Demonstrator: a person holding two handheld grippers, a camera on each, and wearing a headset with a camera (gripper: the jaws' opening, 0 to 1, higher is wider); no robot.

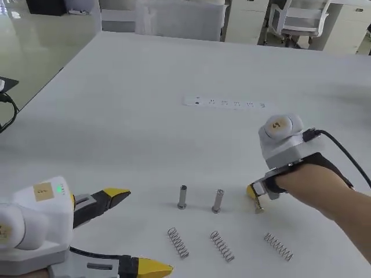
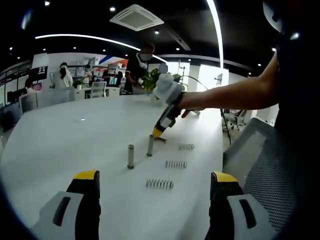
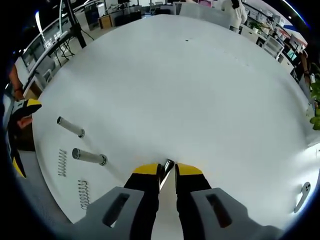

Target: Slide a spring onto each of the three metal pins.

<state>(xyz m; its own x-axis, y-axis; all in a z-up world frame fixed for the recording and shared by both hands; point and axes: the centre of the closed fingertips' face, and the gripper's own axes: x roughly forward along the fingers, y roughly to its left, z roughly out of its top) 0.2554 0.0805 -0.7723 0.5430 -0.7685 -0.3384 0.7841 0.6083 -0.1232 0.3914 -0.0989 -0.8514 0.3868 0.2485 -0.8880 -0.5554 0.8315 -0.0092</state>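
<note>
right gripper (image 1: 255, 193): pinches third pin (image 3: 168, 166), right of middle pin (image 1: 218, 200) | left gripper (image 1: 142, 230): spread, well left of it | springs (image 1: 222, 245): lying bare just before it | risk: crooked release could topple pin

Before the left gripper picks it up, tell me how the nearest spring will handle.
The spring is thin wire with open coils, so probably light and apt to squash if pinched hard. It lies on its side on the smooth table, so a sideways nudge would likely roll it.
</note>
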